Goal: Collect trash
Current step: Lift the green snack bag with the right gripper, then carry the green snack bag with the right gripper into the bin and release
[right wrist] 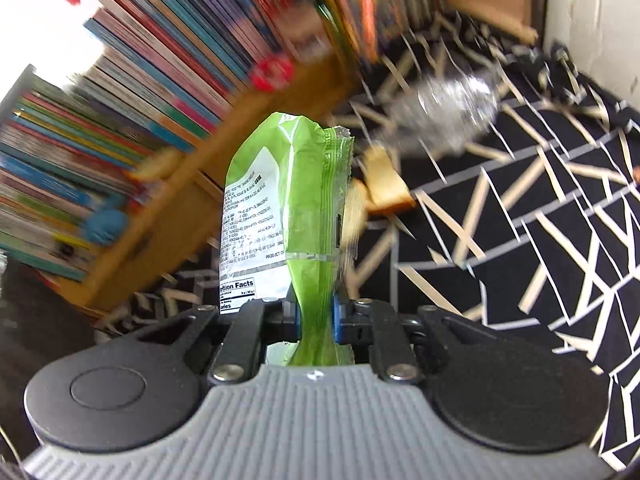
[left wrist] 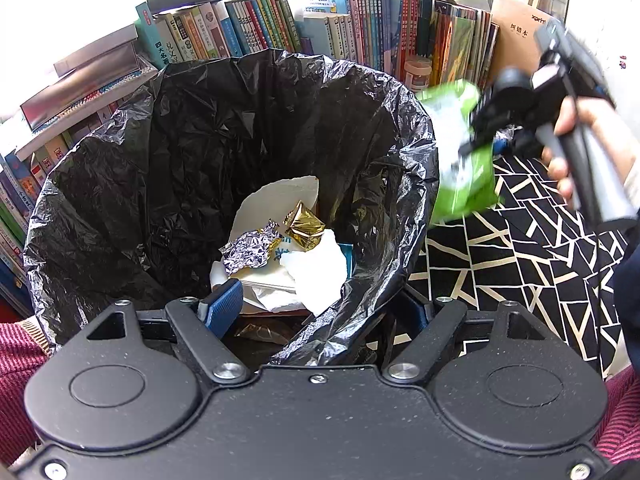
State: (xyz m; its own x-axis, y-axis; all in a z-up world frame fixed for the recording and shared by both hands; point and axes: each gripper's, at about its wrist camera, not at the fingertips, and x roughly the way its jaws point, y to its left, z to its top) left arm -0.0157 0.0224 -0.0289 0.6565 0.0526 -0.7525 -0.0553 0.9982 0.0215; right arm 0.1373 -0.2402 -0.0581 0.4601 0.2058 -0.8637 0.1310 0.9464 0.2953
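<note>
Before the crowded bookshelf point(left wrist: 280, 24), foil and paper already lay in the lined bin point(left wrist: 120, 184) whose rim the left gripper point(left wrist: 320, 312) gripped, while the right gripper point(right wrist: 316, 320) clenched a green wrapper point(right wrist: 288, 200) beside it, a bottle point(right wrist: 444, 116) uncollected.

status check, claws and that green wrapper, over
Right claw shut on green wrapper, beside the bin, not over it. Left claw straddles bin rim. Nothing in the way.

Crowded bookshelf point(left wrist: 280, 28), black geometric-patterned cloth point(left wrist: 520, 272)
</note>
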